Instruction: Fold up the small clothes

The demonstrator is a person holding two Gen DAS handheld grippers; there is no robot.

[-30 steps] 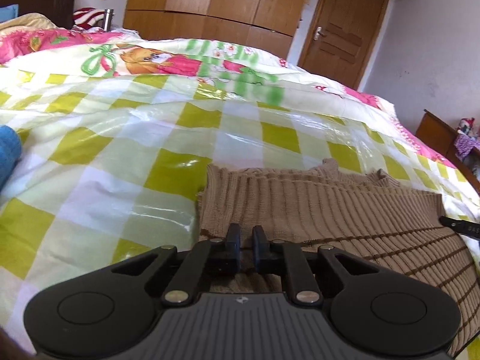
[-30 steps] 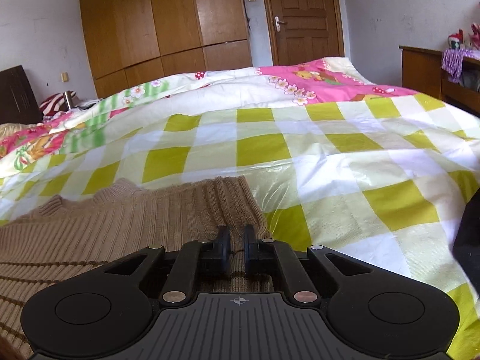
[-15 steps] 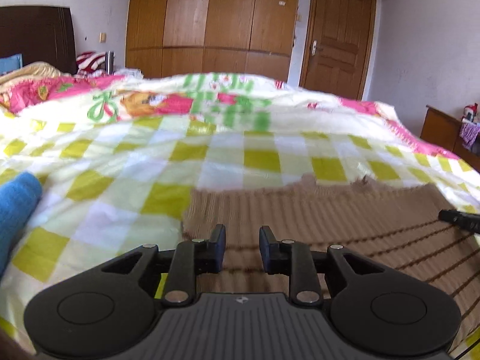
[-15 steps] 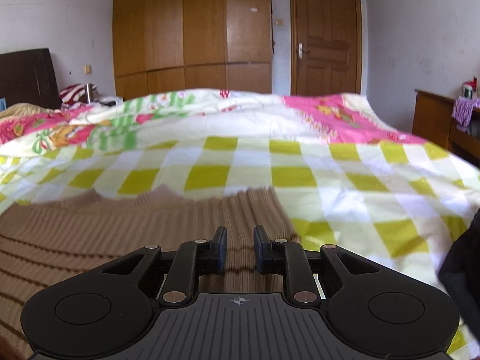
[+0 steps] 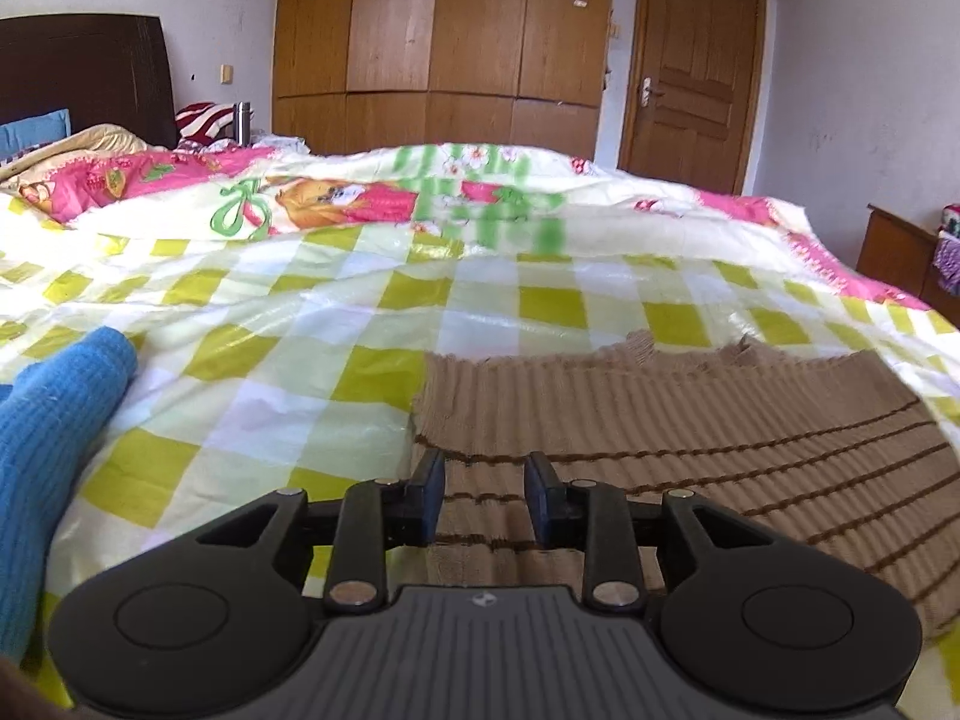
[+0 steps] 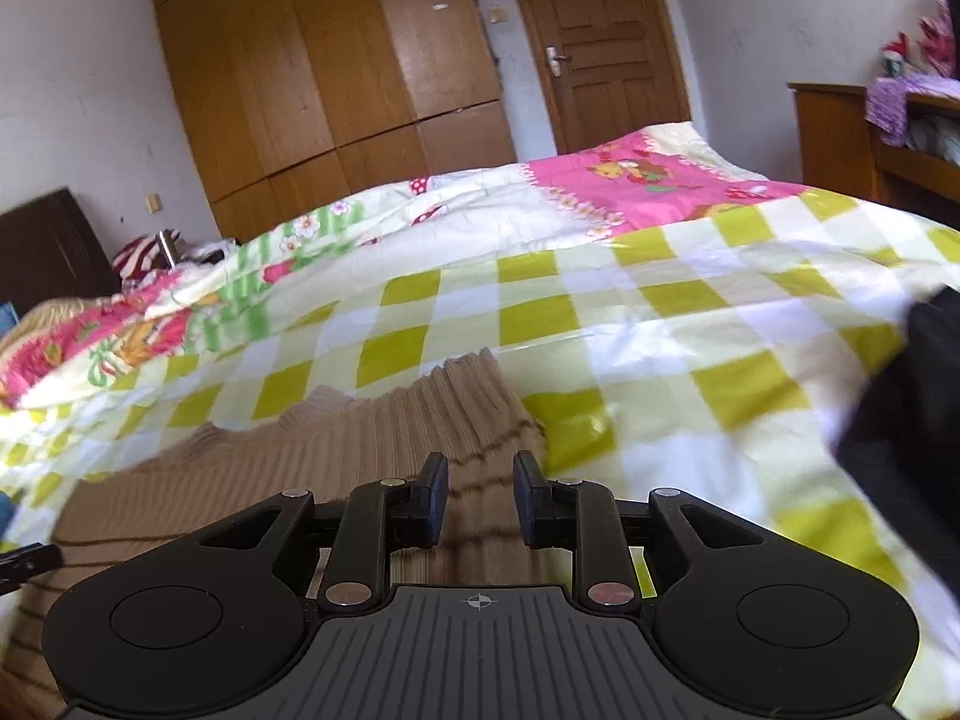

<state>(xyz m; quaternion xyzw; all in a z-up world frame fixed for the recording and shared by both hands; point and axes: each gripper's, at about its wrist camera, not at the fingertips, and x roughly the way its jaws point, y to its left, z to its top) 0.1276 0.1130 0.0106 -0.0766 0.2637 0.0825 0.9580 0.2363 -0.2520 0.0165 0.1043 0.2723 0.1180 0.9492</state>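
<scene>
A tan ribbed knit garment with thin brown stripes (image 5: 690,420) lies flat on the yellow-checked bedspread (image 5: 480,312). My left gripper (image 5: 485,483) hovers over its near left part, jaws opening, with nothing pinched between the pads. In the right wrist view the same garment (image 6: 360,450) spreads to the lower left. My right gripper (image 6: 479,483) hangs above its right edge, jaws opening too, and the knit lies loose below the gap. The tip of the left gripper (image 6: 24,561) peeks in at the left border of that view.
A blue knit item (image 5: 54,438) lies on the bed at the left. A dark cloth (image 6: 918,432) sits at the right. Behind are a floral quilt (image 5: 390,204), a wardrobe (image 5: 444,42), a door (image 5: 690,72) and a wooden cabinet (image 6: 840,138).
Both grippers, shut on the tan knit's near edge a second ago, have parted their jaws, let it go and lifted back. The garment now lies flat with more brown stripes showing.
</scene>
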